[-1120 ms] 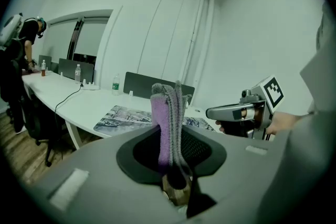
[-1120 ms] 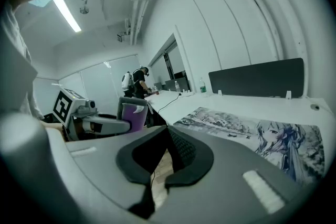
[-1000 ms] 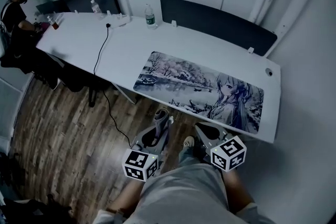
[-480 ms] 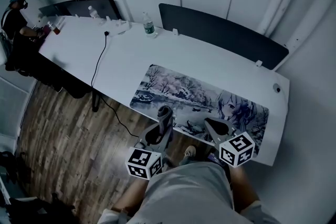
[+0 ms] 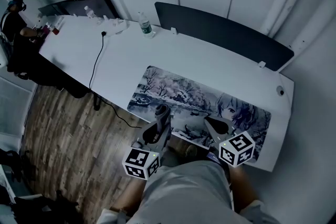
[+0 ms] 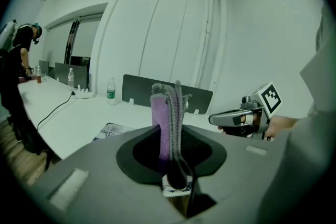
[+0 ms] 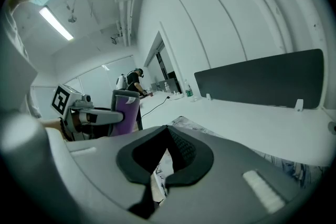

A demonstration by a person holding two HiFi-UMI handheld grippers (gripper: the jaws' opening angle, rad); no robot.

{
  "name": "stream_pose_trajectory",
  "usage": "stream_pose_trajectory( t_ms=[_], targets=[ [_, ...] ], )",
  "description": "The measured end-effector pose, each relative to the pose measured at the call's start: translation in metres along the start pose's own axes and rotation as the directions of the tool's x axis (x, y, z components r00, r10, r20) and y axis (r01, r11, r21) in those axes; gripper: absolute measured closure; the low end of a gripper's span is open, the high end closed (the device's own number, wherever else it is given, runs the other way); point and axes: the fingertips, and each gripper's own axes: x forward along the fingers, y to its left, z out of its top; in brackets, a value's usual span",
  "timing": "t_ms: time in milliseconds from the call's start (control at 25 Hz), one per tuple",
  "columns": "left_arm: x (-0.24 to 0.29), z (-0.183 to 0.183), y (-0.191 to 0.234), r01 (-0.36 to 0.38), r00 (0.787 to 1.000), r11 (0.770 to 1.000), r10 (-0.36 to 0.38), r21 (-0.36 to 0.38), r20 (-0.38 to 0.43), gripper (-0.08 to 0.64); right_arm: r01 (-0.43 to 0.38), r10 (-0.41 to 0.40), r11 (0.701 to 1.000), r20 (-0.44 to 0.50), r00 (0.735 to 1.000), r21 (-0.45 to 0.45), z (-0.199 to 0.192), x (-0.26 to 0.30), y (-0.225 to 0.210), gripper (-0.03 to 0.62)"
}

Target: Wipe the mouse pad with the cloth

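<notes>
A long mouse pad [image 5: 210,105] printed with a snowy scene and a drawn figure lies at the near edge of the white desk [image 5: 126,55]. My left gripper [image 5: 161,114] hovers over the pad's near edge, shut on a folded purple-grey cloth [image 5: 163,110]. In the left gripper view the cloth [image 6: 169,107] stands upright out of the left gripper [image 6: 172,136]. To its right my right gripper [image 5: 211,123] is over the pad's near edge too, shut with nothing in it. In the right gripper view the right gripper [image 7: 169,135] points along the pad [image 7: 195,126].
A water bottle [image 5: 143,24], a power strip [image 5: 113,25] and its black cable [image 5: 96,59] sit on the desk's far left part. A dark partition panel [image 5: 226,34] runs along the desk's far side. A person [image 5: 14,13] sits at the far left. Wooden floor [image 5: 63,128] lies below the desk.
Both grippers have come forward from in front of the desk to above the pad's near edge. The cloth stays in the left gripper.
</notes>
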Motion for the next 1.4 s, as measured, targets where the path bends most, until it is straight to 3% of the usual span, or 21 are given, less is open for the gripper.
stream_pose_trajectory(
  t_ms=[640,960,1120,1400],
  targets=[
    [0.054,0.003,0.045,0.091,0.991,0.996,-0.092,-0.021,-0.100,0.448,0.073,-0.073,0.997,-0.007,0.997,0.034,0.013,0.037,-0.016,0.586],
    [0.067,0.010,0.093,0.059,0.987,0.998,-0.061,-0.019,-0.146,0.449,0.094,-0.095,0.994,0.003,0.996,0.059,0.023,0.059,-0.020,0.586],
    [0.078,0.013,0.120,0.042,0.984,0.999,-0.038,0.018,-0.176,0.449,0.104,-0.103,0.992,-0.014,0.995,0.073,0.020,0.069,-0.025,0.586],
    [0.114,0.001,0.169,0.039,0.957,0.998,-0.025,0.046,-0.288,0.451,0.138,-0.136,0.985,-0.030,0.990,0.101,0.016,0.087,-0.035,0.586]
  ],
)
